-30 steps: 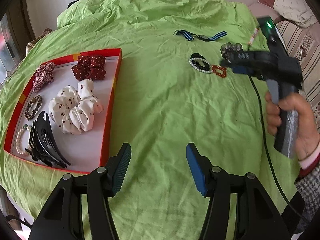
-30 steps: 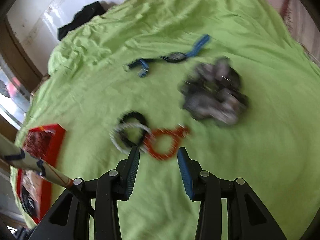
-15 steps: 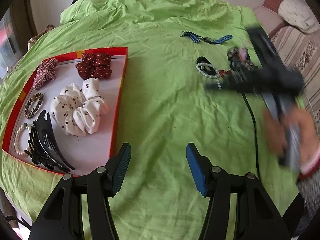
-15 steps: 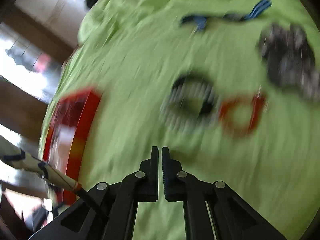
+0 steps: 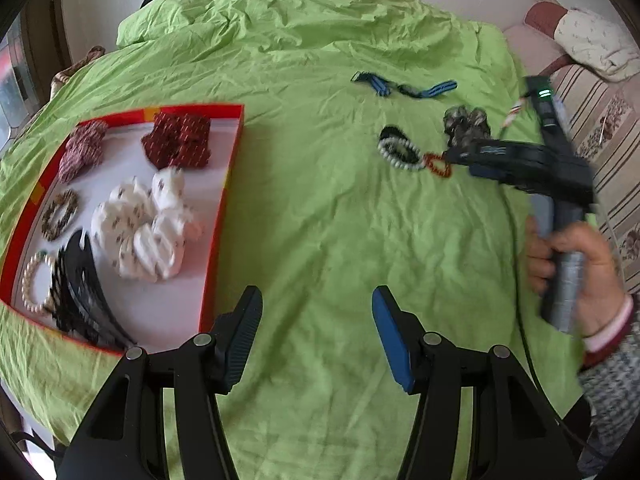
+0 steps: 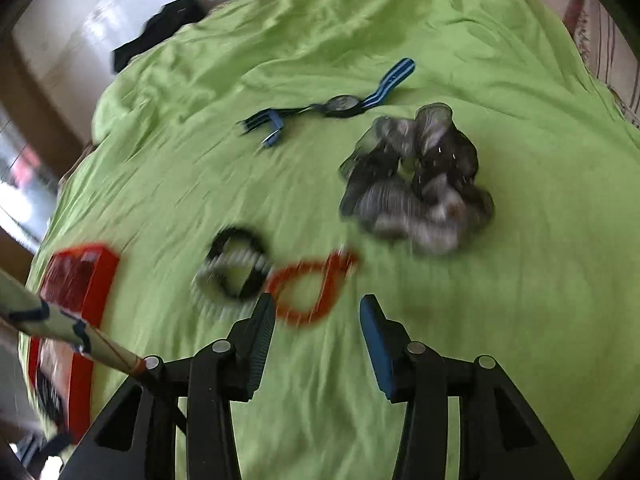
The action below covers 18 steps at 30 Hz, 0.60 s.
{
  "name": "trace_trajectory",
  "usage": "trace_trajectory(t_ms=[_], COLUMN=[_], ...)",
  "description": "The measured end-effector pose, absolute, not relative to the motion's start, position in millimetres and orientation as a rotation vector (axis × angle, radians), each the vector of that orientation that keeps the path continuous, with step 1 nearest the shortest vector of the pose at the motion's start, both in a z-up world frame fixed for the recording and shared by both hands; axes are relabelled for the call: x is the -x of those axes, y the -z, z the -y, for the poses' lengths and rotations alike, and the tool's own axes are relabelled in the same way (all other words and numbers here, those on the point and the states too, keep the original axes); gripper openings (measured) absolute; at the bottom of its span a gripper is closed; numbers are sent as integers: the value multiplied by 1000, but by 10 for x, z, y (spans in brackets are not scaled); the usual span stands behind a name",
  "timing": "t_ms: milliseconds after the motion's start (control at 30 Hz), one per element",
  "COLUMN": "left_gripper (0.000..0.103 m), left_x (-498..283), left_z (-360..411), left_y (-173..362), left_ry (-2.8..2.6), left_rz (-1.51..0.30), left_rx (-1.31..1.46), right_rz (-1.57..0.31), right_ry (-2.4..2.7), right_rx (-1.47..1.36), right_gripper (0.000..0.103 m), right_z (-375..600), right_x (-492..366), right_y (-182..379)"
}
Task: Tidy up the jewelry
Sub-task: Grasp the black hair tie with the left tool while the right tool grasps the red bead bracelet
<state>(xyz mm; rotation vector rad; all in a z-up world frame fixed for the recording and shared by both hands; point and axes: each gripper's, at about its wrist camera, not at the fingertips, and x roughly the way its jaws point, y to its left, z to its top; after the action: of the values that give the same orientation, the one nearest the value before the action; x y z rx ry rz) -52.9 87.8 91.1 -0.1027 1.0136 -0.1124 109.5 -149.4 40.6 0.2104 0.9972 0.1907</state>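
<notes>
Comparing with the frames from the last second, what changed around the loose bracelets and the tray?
The right gripper snapped shut empty half a second ago and its jaws are opening again, nothing between them, with the red bracelet just ahead. It took hold of nothing. The left gripper stayed open and idle. The bracelets, grey scrunchie, watch and red tray lie where they were.

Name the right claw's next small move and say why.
Probably ease the right claw forward and down over the red bead bracelet: its jaws are opening with nothing between them, and the bracelet lies loose on the green cover just ahead, outside the red tray.
</notes>
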Motion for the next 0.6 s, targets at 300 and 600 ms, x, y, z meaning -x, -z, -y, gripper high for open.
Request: trace_trajectory(t_ms=[300, 600], left_gripper=[56, 46], left_x=[-394, -1233], left_z=[-659, -346], left_y=[-995, -562], left_ry=[138, 238], left_rz=[-1020, -1082], left_rx=[137, 214], right_rz=[-1070, -1030], right_ry=[-148, -218], right_rx=[-139, -278], right_gripper=[8, 9], right_z=[1671, 2063], right_x=[-911, -344], right_y=[-289, -201])
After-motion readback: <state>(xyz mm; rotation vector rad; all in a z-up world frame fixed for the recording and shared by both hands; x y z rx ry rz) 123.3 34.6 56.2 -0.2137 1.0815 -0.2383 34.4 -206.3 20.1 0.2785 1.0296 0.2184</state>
